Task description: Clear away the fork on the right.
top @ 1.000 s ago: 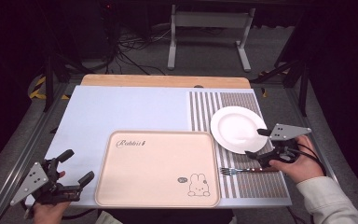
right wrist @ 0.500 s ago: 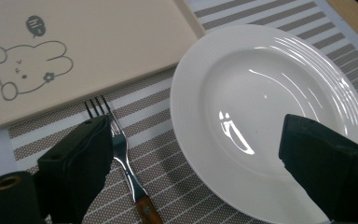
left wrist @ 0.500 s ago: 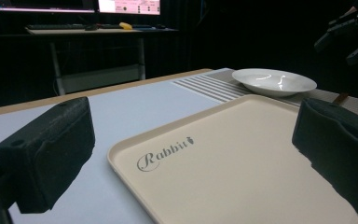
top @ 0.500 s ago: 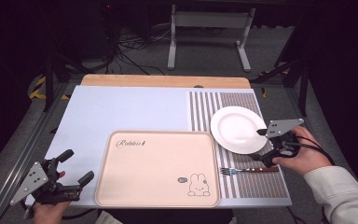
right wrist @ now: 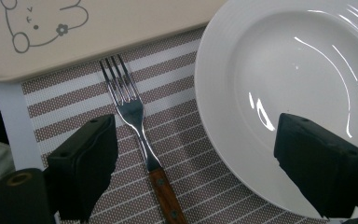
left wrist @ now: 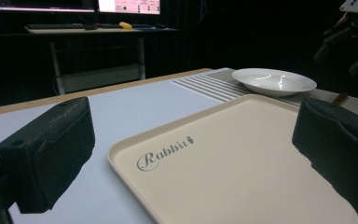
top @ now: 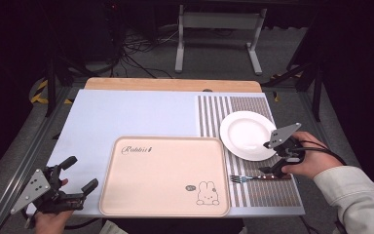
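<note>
- Hovering above fork point(right wrist: 142, 140) and white plate point(top: 247, 135): right gripper point(top: 276, 158), jaws spread, empty.
- Resting at table's near-left corner: left gripper point(top: 73, 179), jaws apart, empty.
- Lying between them: beige rabbit tray point(top: 163, 176), on the striped mat point(top: 265, 190).

Tray point(top: 164, 175), plate point(top: 247, 135) crowd front; mat's point(top: 126, 114) rear seemingly free.

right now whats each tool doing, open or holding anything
Left tool: open, empty, beside the tray.
Right tool: open, empty, above the fork and plate.
</note>
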Motion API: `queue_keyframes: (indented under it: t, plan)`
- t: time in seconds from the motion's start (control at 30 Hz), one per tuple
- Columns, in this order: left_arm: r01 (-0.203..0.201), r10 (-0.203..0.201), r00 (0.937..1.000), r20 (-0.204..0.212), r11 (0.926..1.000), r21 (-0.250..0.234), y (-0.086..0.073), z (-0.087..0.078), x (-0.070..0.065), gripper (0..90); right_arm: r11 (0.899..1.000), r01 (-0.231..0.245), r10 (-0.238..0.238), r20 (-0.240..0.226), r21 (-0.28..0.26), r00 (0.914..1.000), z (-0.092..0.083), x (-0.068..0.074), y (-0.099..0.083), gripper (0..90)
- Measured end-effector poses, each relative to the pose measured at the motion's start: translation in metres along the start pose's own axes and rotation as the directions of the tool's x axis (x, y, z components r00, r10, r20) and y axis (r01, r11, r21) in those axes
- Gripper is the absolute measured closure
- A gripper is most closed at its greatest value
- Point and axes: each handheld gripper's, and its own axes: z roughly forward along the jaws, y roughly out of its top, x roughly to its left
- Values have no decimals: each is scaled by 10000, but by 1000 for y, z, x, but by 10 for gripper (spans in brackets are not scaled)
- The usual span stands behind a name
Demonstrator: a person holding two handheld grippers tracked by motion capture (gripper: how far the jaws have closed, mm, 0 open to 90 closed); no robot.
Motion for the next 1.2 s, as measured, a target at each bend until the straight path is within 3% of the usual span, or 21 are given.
queue_keyframes:
  t: [0.2,0.47,0.83,1.2]
  plan:
    - [-4,4,10000,-1,10000,18,0,0,0,0,9978,196,-170,-409,630,9990,5,0,-1,134]
    - [-1,1,10000,1,10000,17,0,0,0,0,9938,269,-170,-909,1083,9957,12,3,-3,139]
    - [3,-3,10000,13,10000,19,0,0,0,0,9792,351,-26,-1603,2001,9871,25,7,-7,161]
    - [-23,23,10000,-4,10000,39,0,0,0,0,9690,647,-253,-1648,2384,9860,34,6,-13,206]
